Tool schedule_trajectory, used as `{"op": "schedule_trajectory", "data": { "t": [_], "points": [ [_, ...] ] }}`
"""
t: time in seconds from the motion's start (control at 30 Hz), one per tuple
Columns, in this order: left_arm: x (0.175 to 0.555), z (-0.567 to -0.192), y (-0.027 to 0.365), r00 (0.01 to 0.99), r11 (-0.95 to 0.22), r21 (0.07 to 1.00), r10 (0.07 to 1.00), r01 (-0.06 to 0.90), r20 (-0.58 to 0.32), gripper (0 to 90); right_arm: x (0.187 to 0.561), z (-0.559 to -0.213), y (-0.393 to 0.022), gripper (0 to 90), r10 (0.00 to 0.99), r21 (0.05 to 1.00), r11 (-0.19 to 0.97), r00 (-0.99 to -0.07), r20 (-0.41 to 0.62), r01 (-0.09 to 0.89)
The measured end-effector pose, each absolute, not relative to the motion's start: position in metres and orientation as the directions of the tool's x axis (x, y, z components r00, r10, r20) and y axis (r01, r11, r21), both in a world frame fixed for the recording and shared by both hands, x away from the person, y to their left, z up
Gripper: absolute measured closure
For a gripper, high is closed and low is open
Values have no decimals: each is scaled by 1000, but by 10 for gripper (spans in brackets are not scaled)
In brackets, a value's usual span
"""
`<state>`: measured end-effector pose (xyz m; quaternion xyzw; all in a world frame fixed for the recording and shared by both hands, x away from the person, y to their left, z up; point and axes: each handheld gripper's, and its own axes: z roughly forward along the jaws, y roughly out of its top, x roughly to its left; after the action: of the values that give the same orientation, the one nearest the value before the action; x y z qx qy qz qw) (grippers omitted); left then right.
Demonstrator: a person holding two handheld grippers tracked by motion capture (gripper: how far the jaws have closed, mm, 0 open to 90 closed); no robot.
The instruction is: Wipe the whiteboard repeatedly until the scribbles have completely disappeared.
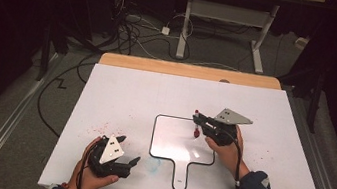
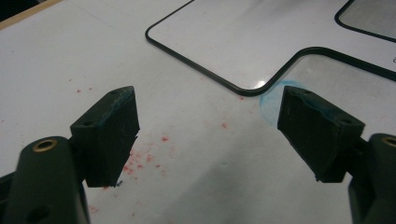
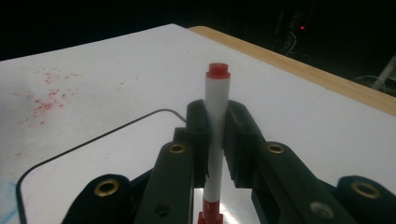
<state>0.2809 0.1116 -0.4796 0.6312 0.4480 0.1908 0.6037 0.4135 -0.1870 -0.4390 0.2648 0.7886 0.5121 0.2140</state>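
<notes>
White table (image 1: 121, 92): marker (image 3: 217, 135) (clamped) in right tongs (image 3: 217, 140)

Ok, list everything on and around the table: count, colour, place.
Small white paddle-shaped whiteboard with black rim: one, table centre, handle toward the person.
White marker pen with red ends: one, upright, clamped in right gripper above the whiteboard.
Red ink specks: many, on the sheet near left gripper.
Pale blue smudge: one, left of the whiteboard handle.
White sheet-covered wooden table: one.
White-legged desk: one, behind.
Cables: several, dark and white, on the floor.
Left gripper: black fingers open, nothing between.
Right gripper: black, shut on the marker.
</notes>
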Motion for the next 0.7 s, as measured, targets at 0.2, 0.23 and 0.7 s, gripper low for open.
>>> {"op": "schedule_trajectory", "data": {
  "t": [0.2, 0.23, 0.7],
  "points": [
    [281, -480, 113, 527, 128, 933, 796, 335, -298, 195, 424, -439, -202, 814, 683, 921, 332, -725, -85, 206],
    [281, -480, 113, 525, 129, 933, 796, 337, -300, 195, 427, -439, -207, 814, 697, 919, 335, -711, -94, 207],
    [280, -480, 112, 526, 122, 934, 798, 337, -294, 196, 427, -437, -223, 814, 713, 917, 305, -700, -41, 257]
  ]
}}
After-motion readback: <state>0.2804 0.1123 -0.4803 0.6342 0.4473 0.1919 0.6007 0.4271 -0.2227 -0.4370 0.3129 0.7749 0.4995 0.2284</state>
